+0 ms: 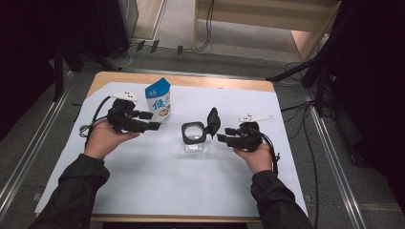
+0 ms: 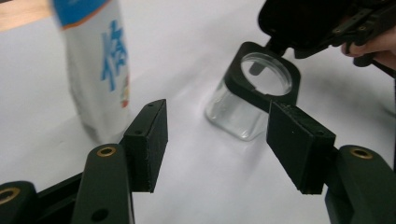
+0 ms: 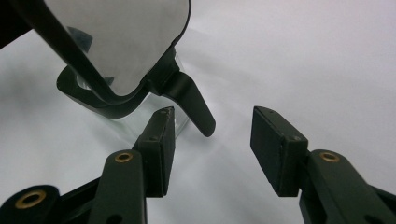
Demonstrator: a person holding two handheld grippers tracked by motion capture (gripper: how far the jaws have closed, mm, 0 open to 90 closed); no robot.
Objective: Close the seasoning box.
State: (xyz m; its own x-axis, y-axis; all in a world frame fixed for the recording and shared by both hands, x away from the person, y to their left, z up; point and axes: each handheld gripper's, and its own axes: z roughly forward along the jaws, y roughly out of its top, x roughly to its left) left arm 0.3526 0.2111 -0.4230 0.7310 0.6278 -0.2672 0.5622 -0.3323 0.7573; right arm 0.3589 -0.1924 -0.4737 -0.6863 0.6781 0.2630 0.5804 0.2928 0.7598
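A clear square glass jar (image 1: 193, 141) with a black rim stands mid-table; its hinged black lid (image 1: 213, 121) is tipped open to the right. A blue-and-white pouch (image 1: 158, 98) stands upright to the jar's left. My left gripper (image 1: 149, 120) is open just in front of the pouch, empty, with its jaws pointing toward the jar (image 2: 252, 93) and the pouch (image 2: 100, 65) at their left. My right gripper (image 1: 225, 134) is open and empty right beside the lid. In the right gripper view the lid (image 3: 116, 42) and its latch tab (image 3: 192, 106) sit just ahead of my left pad (image 3: 161, 149).
A white sheet (image 1: 157, 181) covers the wooden table (image 1: 219, 83). Beyond the far edge lie cables (image 1: 205, 28), dark stands and a wooden shelf unit. A tripod leg (image 1: 296, 71) reaches in near the back right corner.
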